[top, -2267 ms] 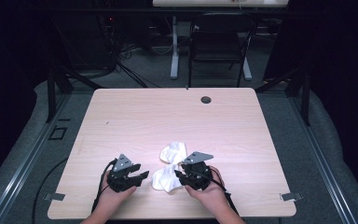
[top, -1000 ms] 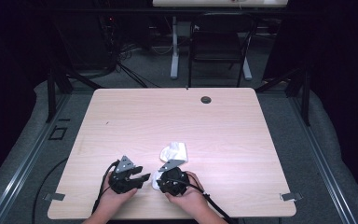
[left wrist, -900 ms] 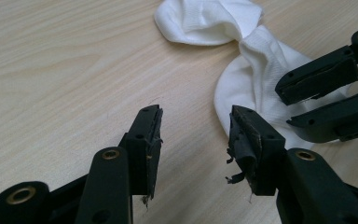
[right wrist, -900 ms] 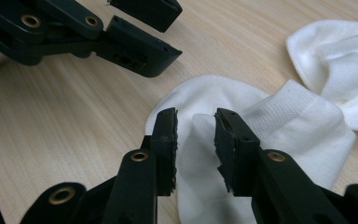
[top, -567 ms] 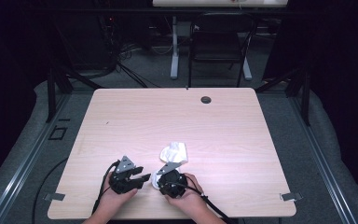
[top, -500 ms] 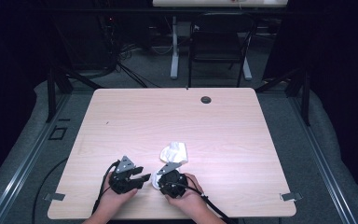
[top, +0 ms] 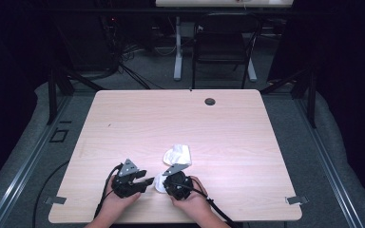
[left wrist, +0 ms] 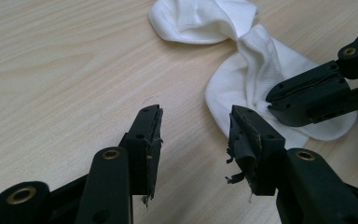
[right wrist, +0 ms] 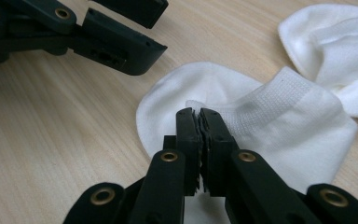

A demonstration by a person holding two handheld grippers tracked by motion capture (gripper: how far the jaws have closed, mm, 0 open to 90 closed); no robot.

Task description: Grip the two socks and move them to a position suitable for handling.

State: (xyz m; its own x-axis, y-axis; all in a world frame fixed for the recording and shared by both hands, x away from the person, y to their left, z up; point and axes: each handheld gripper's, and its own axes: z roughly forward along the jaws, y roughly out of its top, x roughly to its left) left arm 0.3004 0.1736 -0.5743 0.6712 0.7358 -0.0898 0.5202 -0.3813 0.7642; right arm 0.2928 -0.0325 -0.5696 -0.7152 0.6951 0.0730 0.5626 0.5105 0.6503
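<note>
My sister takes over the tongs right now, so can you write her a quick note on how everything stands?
Right tongs: just closed, pinching a fold of the near white ribbed cotton sock, low on the pale wooden table.
Left tongs: open, holding nothing, jaws just short of that sock's edge.
Second white sock: lies crumpled just beyond, touching the first.
Done: one sock gripped.
Left, probably: grab the sock's other side with the left tongs, then lift and sort out the pair.

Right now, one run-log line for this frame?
left gripper: open, empty, beside sock | right gripper: jaws just closed, pinching sock edge | sock: white, crumpled on table | hands: near front edge
</note>
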